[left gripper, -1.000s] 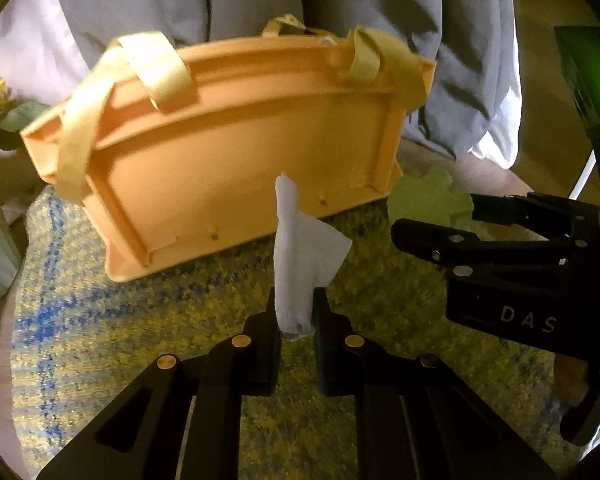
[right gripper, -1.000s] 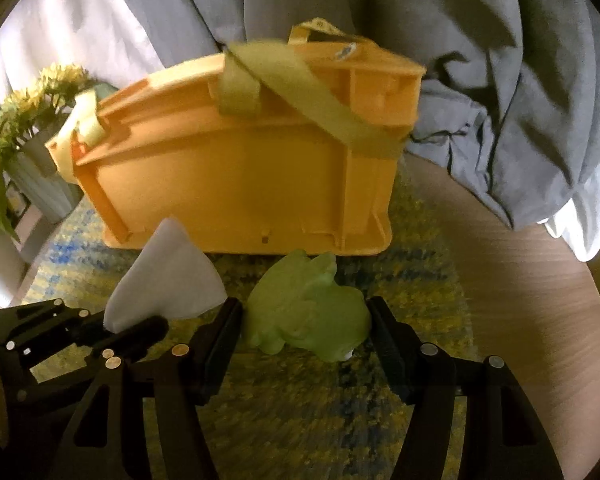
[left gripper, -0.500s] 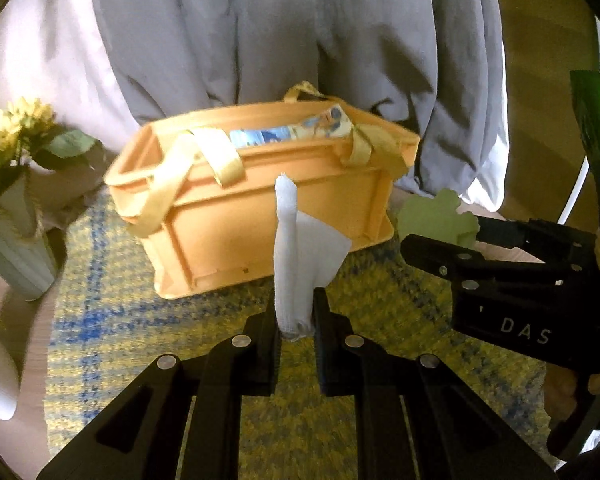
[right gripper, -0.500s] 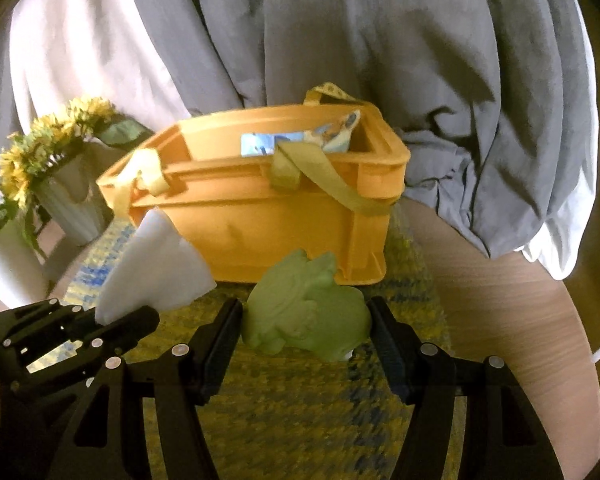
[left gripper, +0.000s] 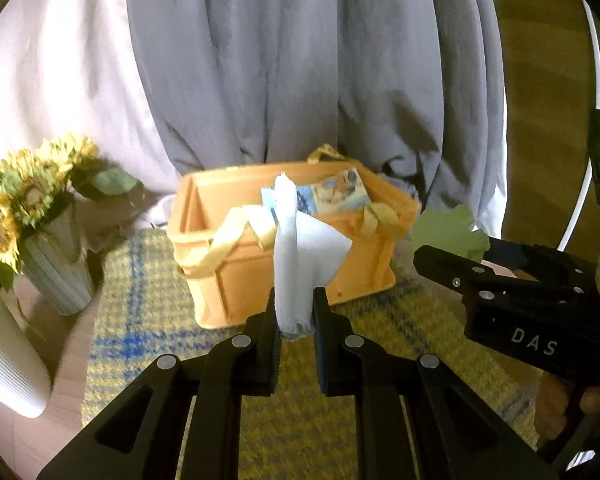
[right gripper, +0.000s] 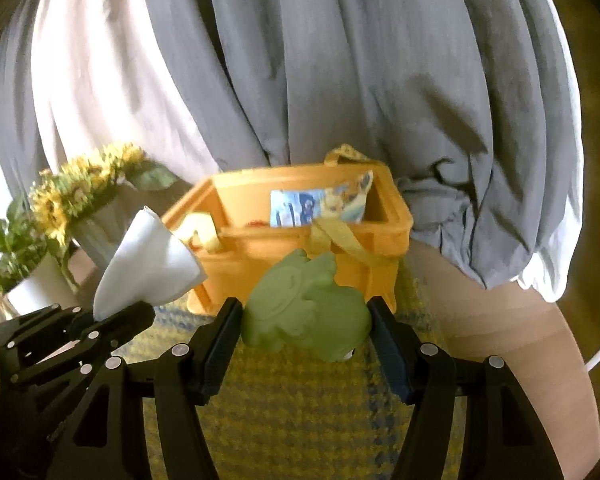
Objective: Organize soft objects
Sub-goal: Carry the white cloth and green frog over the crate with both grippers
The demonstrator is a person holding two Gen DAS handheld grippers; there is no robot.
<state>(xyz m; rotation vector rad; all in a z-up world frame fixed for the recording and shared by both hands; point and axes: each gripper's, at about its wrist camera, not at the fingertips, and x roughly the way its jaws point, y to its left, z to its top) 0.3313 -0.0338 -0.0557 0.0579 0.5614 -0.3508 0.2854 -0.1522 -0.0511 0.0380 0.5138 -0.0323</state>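
So both hands are loaded up right now. The left gripper (left gripper: 294, 316) has its jaws clamped tight on a white cloth (left gripper: 300, 248), which sticks up out of the tips like a little flag. The right gripper (right gripper: 304, 334) is squeezing a squishy green frog toy (right gripper: 306, 306), jaws spread fairly wide around it with the pads pressed on both sides. Both are held up in the air over the yellow-and-blue mat (left gripper: 148, 280), on the near side of the orange crate (right gripper: 300, 248).

The crate sits toward the back edge of the mat, open top facing up, yellow straps flopped over its rim. There's already something in there: a blue printed pouch or packet (right gripper: 320, 204) leaning against the far wall, plus a bit of red I can't make out. So I'd guess sorting is partly underway, though I can't tell what else is inside.

What's left, as I read it: get both items over the rim and let go. Neither is above the opening yet, they're short of the front wall. The sunflower vase (left gripper: 56, 272) at the mat's left edge is well apart, so no real bump risk there.
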